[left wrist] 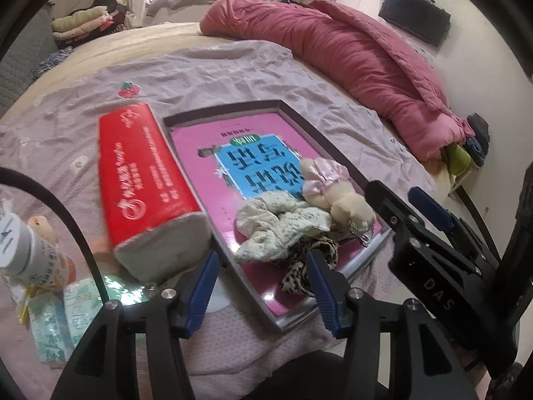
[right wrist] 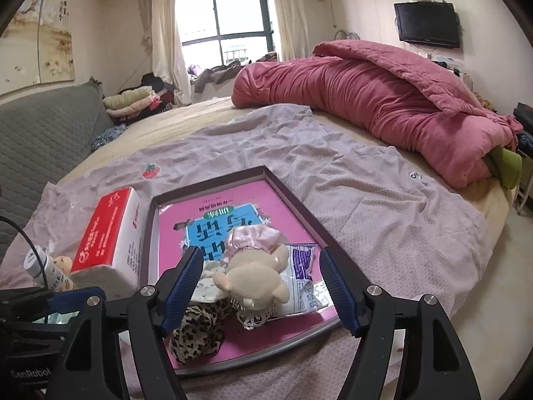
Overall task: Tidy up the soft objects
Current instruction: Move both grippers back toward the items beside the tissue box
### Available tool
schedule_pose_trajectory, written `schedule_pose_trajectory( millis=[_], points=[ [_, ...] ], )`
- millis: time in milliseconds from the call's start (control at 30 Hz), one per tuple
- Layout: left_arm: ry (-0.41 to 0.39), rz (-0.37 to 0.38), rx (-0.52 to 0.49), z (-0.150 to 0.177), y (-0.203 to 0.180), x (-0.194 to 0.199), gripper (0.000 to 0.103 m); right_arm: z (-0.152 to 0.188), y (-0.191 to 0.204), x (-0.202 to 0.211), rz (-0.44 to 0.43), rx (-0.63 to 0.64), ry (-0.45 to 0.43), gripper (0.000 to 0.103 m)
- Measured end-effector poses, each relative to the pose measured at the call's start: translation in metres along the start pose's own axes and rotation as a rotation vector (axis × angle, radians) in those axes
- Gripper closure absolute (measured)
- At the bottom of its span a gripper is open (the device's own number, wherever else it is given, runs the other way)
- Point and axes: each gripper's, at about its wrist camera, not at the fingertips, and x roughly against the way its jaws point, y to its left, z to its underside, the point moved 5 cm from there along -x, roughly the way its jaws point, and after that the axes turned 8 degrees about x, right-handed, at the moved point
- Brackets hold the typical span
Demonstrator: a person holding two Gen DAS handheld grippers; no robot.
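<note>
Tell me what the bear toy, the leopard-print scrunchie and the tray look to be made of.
Bear toy: cream plush, matte and fuzzy, with a shiny pink satin-like frill. Leopard-print scrunchie: thin gathered fabric, slightly glossy. Tray: rigid with a grey raised rim, likely metal or plastic; its base carries a glossy pink print.

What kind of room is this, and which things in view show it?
Most likely a home bedroom. A bed fills most of the view, with a rolled pink quilt lying on it, a television on the wall and folded clothes stacked near the curtained window.
</note>
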Motion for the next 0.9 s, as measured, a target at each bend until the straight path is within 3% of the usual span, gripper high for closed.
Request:
schedule_pose_trajectory(
  millis=[300,900],
  points=[
    [-0.071,-0.056,0.020,-0.009,0.016,0.028,0.040,-0.010,0.019,0.013,-0.010,0.034,-0.030,0.029],
    [-0.165,-0.121,0.077,-0.007,0.062,0.090,0.039,-0.033,0.083,0.051,-0.080,0.119,-0.108,0.028]
  ],
)
